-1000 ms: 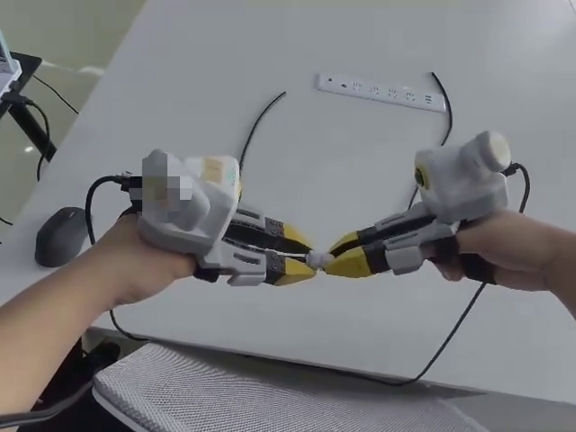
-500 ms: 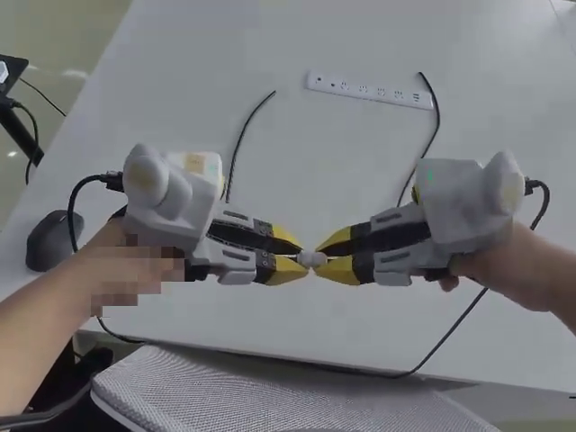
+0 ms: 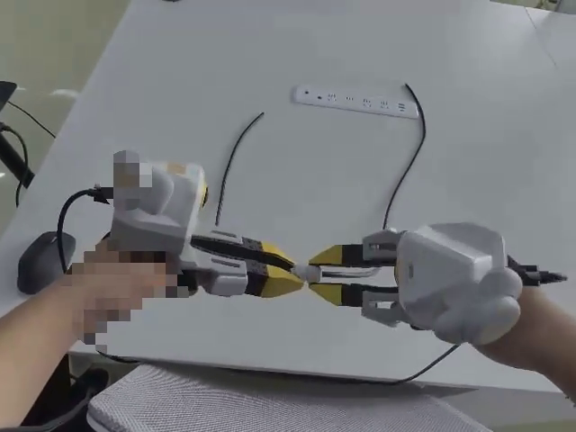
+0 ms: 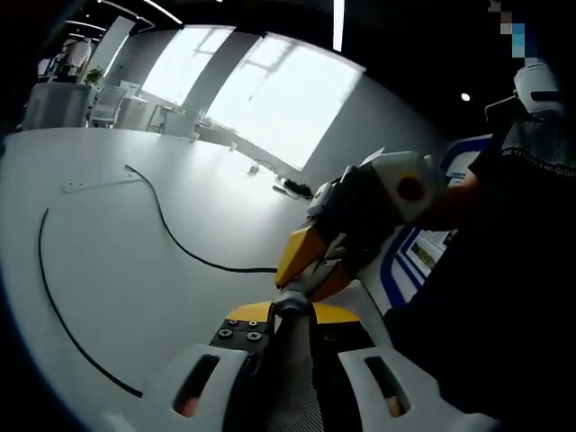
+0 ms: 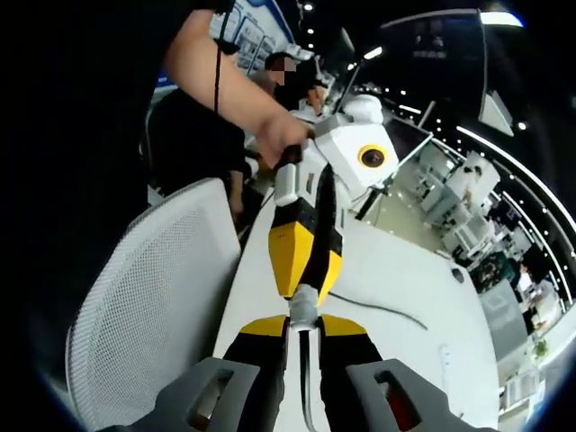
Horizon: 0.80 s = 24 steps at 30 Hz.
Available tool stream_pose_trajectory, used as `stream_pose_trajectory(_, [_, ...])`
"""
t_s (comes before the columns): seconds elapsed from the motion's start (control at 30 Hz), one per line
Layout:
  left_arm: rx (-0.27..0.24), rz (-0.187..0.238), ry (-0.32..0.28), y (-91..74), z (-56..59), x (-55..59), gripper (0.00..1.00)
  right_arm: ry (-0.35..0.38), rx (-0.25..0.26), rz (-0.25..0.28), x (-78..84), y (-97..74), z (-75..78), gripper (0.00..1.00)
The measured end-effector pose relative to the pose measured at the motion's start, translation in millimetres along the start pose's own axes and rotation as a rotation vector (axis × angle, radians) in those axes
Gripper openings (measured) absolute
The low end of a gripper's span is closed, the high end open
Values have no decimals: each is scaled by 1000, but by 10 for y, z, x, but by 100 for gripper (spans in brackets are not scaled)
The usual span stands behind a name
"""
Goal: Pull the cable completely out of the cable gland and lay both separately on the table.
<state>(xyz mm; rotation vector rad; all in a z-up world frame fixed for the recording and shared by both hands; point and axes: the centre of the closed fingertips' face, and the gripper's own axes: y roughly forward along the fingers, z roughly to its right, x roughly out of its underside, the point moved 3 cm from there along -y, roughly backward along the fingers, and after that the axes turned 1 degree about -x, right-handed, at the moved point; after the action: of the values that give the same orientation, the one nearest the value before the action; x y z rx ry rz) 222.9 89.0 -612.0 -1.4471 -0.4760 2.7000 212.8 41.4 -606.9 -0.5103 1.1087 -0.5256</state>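
Cable gland (image 3: 310, 273): small pale piece held in the air over the table's near edge, between the two tongs' tips, not resting on the table.
Left gripper (image 3: 295, 274): comes in from the left, with its yellow jaws clenched onto the gland.
Right gripper (image 3: 318, 274): comes in from the right, tip to tip with the left one. Its jaws are also pinched on the gland from the opposite end, though the gripper views are too tight to say exactly which part each pair bites.
Cable (image 3: 229, 166): thin and black, lying on the table (image 3: 450, 54). It curves from mid-table toward the near edge and passes behind the left gripper. Whether it still enters the gland cannot be made out.
Power strip (image 3: 355, 100): white, lying flat toward the table's far side, well apart from the tongs.
Strip's cord (image 3: 409, 153): black, running from the strip's right end toward the near edge.
Mouse (image 3: 40, 261): dark, by the table's left edge, near the near-left corner.
Mesh chair (image 3: 270, 405): pale grey, just below the near edge.
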Motion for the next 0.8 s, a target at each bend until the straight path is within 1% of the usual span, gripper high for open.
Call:
stream_pose_trajectory(0.1, [1,-8,11,11,11,-4,15,-11,6,-6,7,-9,9,8])
stream_pose_trajectory(0.2, [0,-10,38,18,21,-24,15,24,13,2,16,-22,39,8])
stream_pose_trajectory(0.23, [-2,-10,64,20,22,-32,15,49,13,7,21,-22,39,8])
stream_pose_trajectory(0.27, [-10,-10,125,24,13,-44,15,106,17,10,33,-24,50,8])
stream_pose_trajectory(0.3, [-10,-11,134,26,17,-43,15,129,15,18,31,-23,54,8])
stream_pose_trajectory(0.33, [-11,-18,147,28,26,-34,15,146,7,39,29,-21,54,8])
stream_pose_trajectory(0.37, [-16,-21,200,30,17,-35,15,179,4,47,36,-21,55,8])
stream_pose_trajectory(0.4, [-20,-21,243,31,16,-36,15,235,-3,57,47,-27,59,8])
stream_pose_trajectory(0.43, [-30,-31,271,30,15,-16,15,249,-5,62,48,-31,64,9])
stream_pose_trajectory(0.47, [-33,-36,275,30,24,-4,15,302,-3,80,63,-45,90,11])
stream_pose_trajectory(0.5, [-43,-40,311,27,21,1,15,356,-13,90,79,-54,87,13])
stream_pose_trajectory(0.53, [-46,-46,339,25,21,8,15,433,-53,99,103,-66,70,15])
stream_pose_trajectory(0.57, [-57,-52,357,25,27,20,15,462,-67,110,115,-73,75,18])
stream_pose_trajectory(0.63, [-57,-57,373,28,50,36,15,585,-97,135,153,-104,106,21])
stream_pose_trajectory(0.67, [-52,-61,389,30,59,43,15,656,-117,172,137,-121,135,21])
stream_pose_trajectory(0.7, [-54,-64,408,33,71,49,15,760,-157,239,100,-151,175,24])
stream_pose_trajectory(0.73, [-57,-64,425,33,67,47,15,829,-185,266,93,-164,196,25])
stream_pose_trajectory(0.77, [-56,-66,439,35,75,52,15,937,-230,286,101,-179,215,24])
stream_pose_trajectory(0.8, [-54,-68,447,36,82,53,15,1017,-284,300,106,-188,213,24])
